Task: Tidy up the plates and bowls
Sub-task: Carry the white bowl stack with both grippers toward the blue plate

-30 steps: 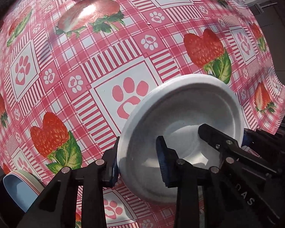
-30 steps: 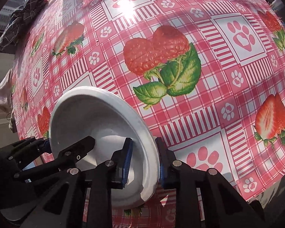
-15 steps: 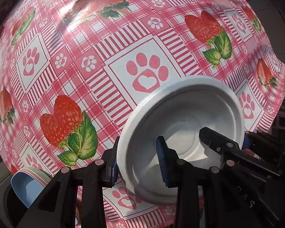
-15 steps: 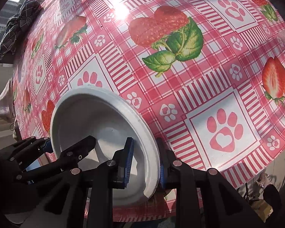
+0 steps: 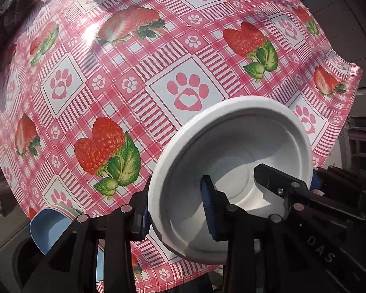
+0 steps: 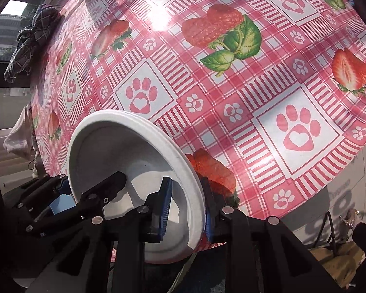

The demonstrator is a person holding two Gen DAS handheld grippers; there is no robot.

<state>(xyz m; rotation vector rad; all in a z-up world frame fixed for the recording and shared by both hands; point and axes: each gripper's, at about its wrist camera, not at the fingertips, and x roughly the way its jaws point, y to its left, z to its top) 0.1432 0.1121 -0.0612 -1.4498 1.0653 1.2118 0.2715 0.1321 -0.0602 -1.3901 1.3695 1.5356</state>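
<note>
A white foam bowl [image 5: 231, 161] is held between both grippers above the near edge of the table. My left gripper [image 5: 175, 207] is shut on the bowl's left rim, one pad outside and one inside. My right gripper [image 6: 186, 207] is shut on the opposite rim of the same bowl [image 6: 124, 151]. Each view shows the other gripper's fingers at the bowl's far side. A stack of blue and pale bowls [image 5: 53, 222] sits low at the left in the left wrist view, partly hidden by my left finger.
The table carries a pink checked cloth [image 5: 158, 73] with strawberries and paw prints. A dark checked garment [image 6: 31, 41] lies at its far left corner. The cloth's right edge [image 5: 349, 92] hangs over the table side. Bags and a metal frame [image 6: 334, 239] stand on the floor at the right.
Both grippers and the bowl have drawn back toward the table's near edge and risen; more of the cloth and the floor now shows. The grip on the bowl is unchanged.
</note>
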